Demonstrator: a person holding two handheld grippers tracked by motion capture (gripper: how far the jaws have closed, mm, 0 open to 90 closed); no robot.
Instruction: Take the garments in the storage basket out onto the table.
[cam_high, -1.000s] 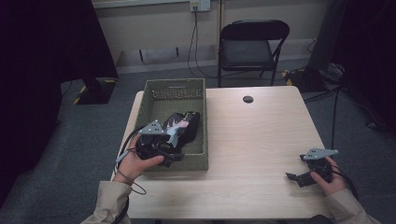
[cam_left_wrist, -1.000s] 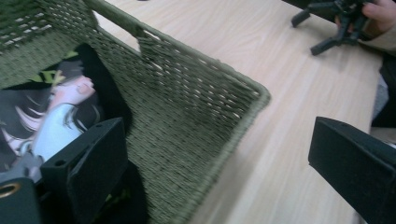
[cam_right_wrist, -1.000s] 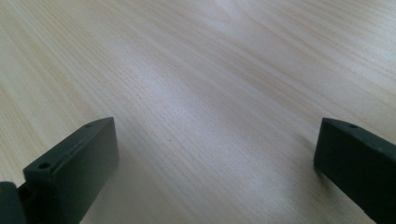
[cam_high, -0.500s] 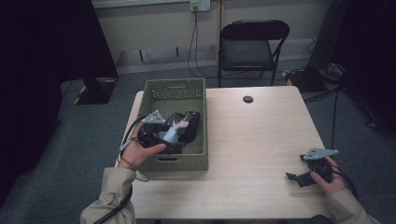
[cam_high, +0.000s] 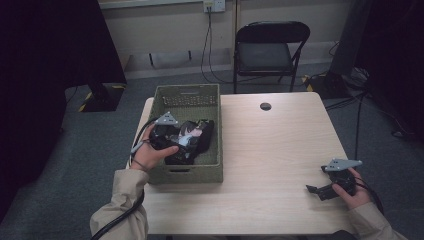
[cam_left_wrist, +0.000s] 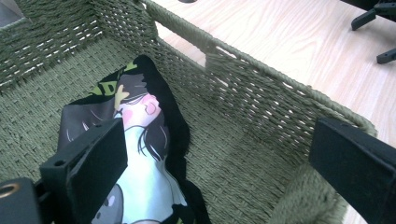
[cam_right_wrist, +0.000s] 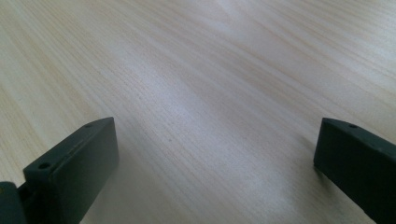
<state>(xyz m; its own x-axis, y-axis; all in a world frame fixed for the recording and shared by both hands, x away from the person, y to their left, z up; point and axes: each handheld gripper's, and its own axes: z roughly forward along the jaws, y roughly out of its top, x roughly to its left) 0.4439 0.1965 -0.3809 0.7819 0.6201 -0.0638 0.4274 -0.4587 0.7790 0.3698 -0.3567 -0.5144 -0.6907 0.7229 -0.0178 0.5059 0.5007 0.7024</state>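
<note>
A green woven basket (cam_high: 210, 172) stands on the left part of the wooden table (cam_high: 280, 140). Inside it lies a black cloth item printed with a cartoon face (cam_left_wrist: 140, 140), also seen in the high view as the black printed cloth (cam_high: 197, 137). My left gripper (cam_high: 187, 142) hangs inside the basket just above that cloth, jaws wide apart with nothing between them; in the left gripper view my left gripper (cam_left_wrist: 224, 172) has one jaw over the cloth and the other near the basket wall (cam_left_wrist: 261, 102). My right gripper (cam_high: 317, 191) rests low over bare table at the near right, open and empty.
A small black round disc (cam_high: 265, 106) lies near the table's far edge. A black folding chair (cam_high: 267, 50) stands behind the table, with cables on the grey floor. The other gripper's jaws (cam_left_wrist: 373, 14) show at the top right of the left gripper view.
My left gripper has moved forward and down into the basket, closer over the printed cloth. The right gripper has stayed in place.
</note>
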